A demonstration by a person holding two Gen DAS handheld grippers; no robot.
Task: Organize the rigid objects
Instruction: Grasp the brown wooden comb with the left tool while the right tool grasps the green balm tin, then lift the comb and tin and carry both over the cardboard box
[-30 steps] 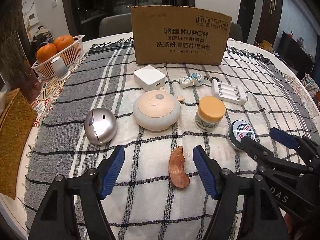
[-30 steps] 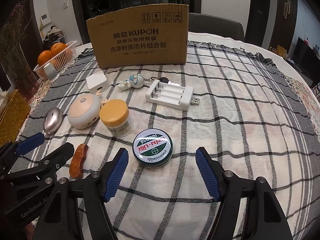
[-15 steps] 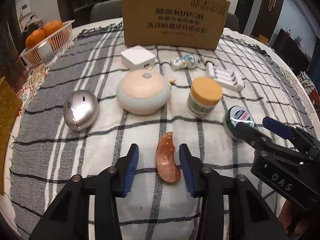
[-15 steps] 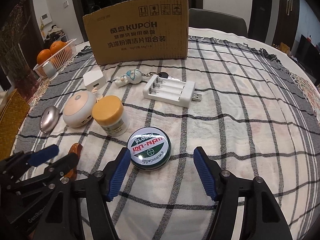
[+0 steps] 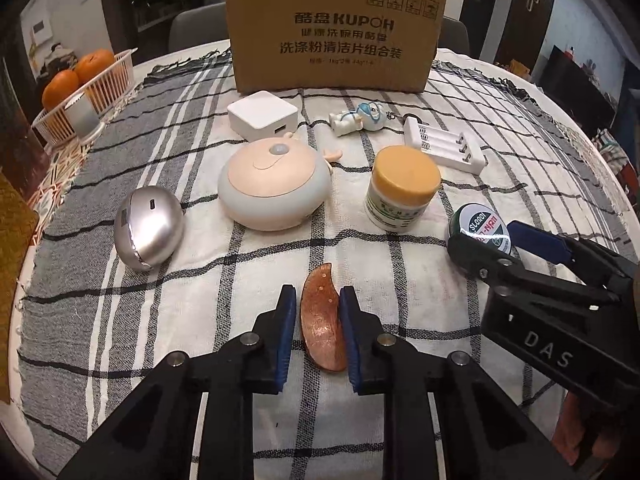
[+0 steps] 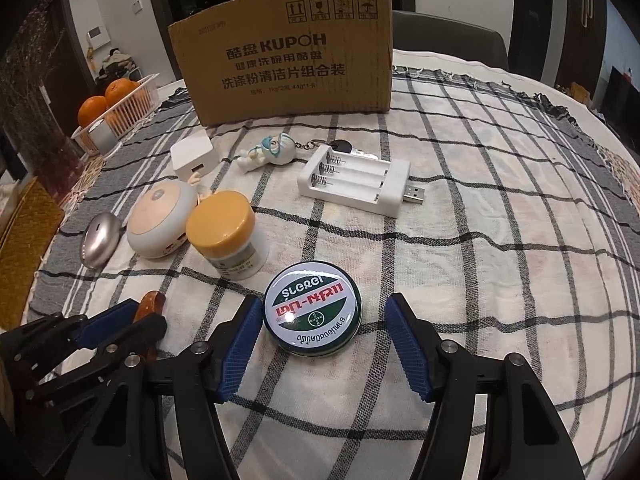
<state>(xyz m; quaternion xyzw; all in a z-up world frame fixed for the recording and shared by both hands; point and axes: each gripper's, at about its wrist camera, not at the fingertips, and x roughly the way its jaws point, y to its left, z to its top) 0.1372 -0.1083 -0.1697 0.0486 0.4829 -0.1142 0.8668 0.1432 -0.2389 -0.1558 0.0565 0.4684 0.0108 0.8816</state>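
My left gripper [image 5: 318, 300] has closed around a curved brown wooden piece [image 5: 322, 322] lying on the checked cloth; both blue pads touch its sides. My right gripper [image 6: 324, 316] is open around a round green tin [image 6: 313, 314], its left pad close to the tin, its right pad apart from it. Behind lie a yellow-lidded jar [image 6: 226, 236], a pink round device [image 5: 276, 184], a silver egg-shaped device [image 5: 148, 232], a white charger cube [image 5: 262, 114], a figurine keychain [image 6: 270, 152] and a white battery charger [image 6: 356, 180].
A cardboard box [image 5: 336, 32] stands at the back of the round table. A white basket with oranges [image 5: 86, 88] sits at the far left edge. A woven mat [image 6: 24, 240] lies at the left.
My left gripper moved forward and its jaws closed from wide open onto the wooden piece. My right gripper moved forward so the green tin now sits between its pads.
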